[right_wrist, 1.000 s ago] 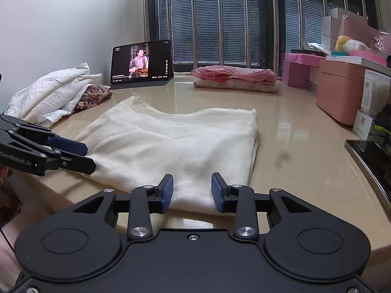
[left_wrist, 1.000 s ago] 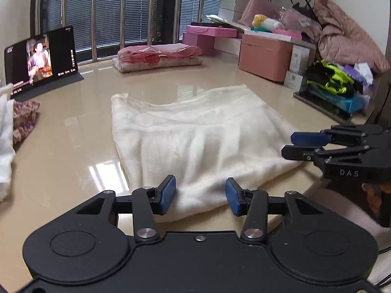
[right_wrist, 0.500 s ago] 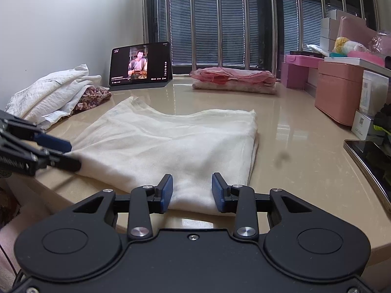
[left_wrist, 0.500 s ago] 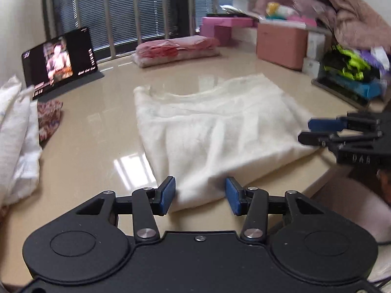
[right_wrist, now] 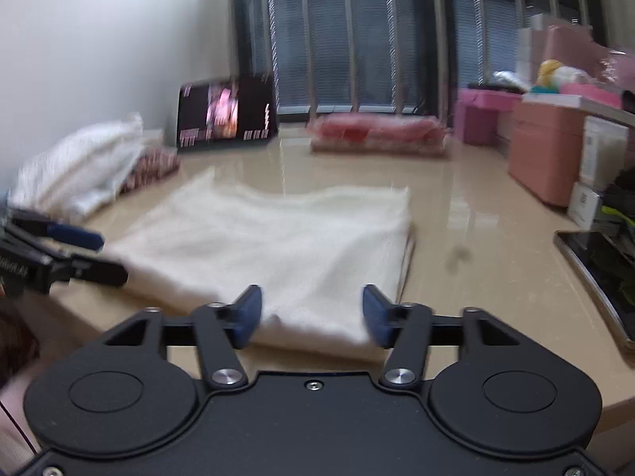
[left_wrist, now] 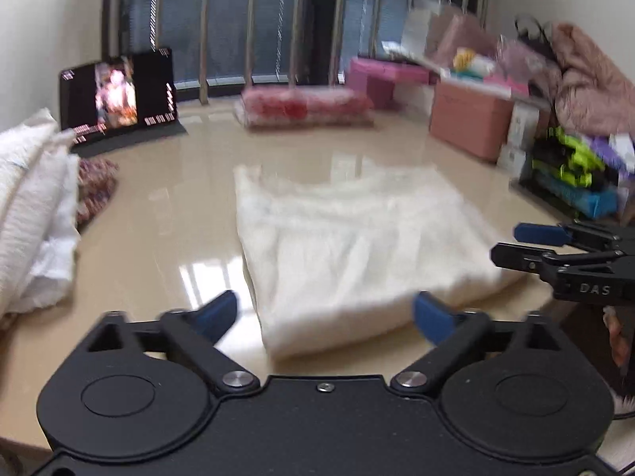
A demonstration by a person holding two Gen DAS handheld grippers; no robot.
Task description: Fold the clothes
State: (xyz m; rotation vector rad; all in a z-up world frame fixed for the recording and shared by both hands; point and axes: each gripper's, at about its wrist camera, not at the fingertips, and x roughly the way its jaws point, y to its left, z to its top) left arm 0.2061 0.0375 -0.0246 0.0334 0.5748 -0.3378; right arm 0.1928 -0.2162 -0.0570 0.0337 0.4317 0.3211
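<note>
Both of my claws had just been opening since the earlier frames, the left claw [left_wrist: 325, 313] now spread to its widest and the right claw [right_wrist: 312, 311] spread partway, neither pinching anything. On the glossy beige surface [left_wrist: 178, 198] the folded cream garment [left_wrist: 349, 246] lay flat, its near edge between each claw's blue pads [right_wrist: 250, 309].

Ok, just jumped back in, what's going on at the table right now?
A person holds a gripper in each hand over the near edge of a cream garment lying flat, already folded, on the beige table. The left gripper and right gripper have both just been opening; neither grips the cloth. A white pile waits on the left, a folded pink stack at the back.
</note>
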